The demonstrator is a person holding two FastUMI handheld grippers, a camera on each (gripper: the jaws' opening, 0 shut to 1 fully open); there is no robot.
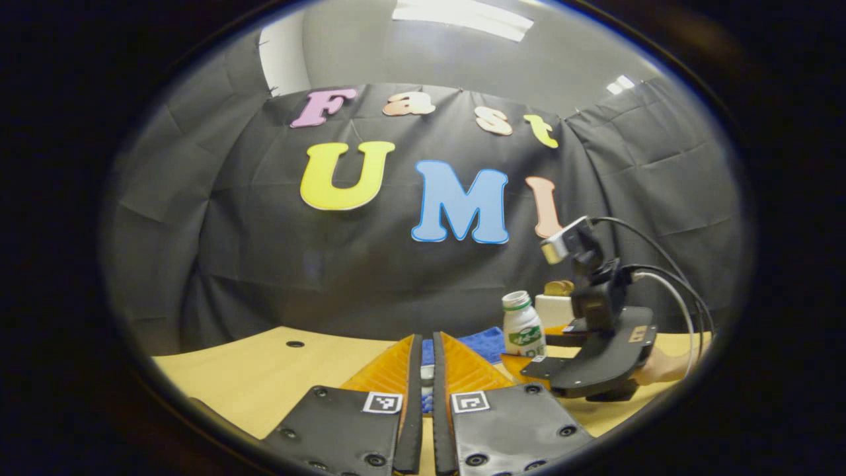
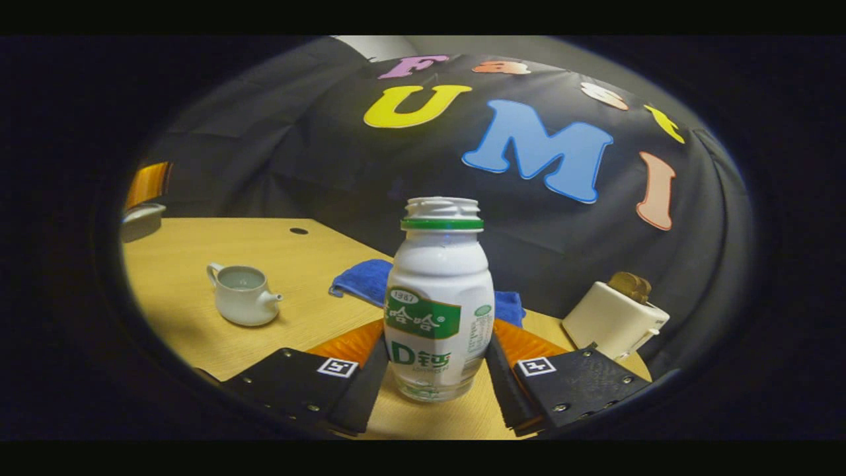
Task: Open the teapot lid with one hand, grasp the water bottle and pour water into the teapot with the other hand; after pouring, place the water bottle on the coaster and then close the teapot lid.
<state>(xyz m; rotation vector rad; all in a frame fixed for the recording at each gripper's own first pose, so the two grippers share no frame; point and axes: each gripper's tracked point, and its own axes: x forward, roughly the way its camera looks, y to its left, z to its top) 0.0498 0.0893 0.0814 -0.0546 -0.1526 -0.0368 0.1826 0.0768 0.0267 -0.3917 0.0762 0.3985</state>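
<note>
Teapot lid, as far as I can judge, is already off: in the left gripper view the left gripper [image 1: 423,370] has its fingers drawn nearly together on something small and pale, most likely the lid, though too little of it shows to be sure. In the right gripper view the right gripper [image 2: 439,370] has its fingers on either side of the water bottle [image 2: 439,297], touching or almost touching its lower body; the bottle stands upright on the worktop [image 2: 310,251], uncapped. Off to that view's left, well apart, sits the teapot [image 2: 242,294] with its mouth open. A blue cloth [image 2: 360,277] lies behind the bottle, a white toaster [image 2: 615,320] beside it. Lifting the bottle, pouring, setting it on the coaster and re-lidding all remain.
</note>
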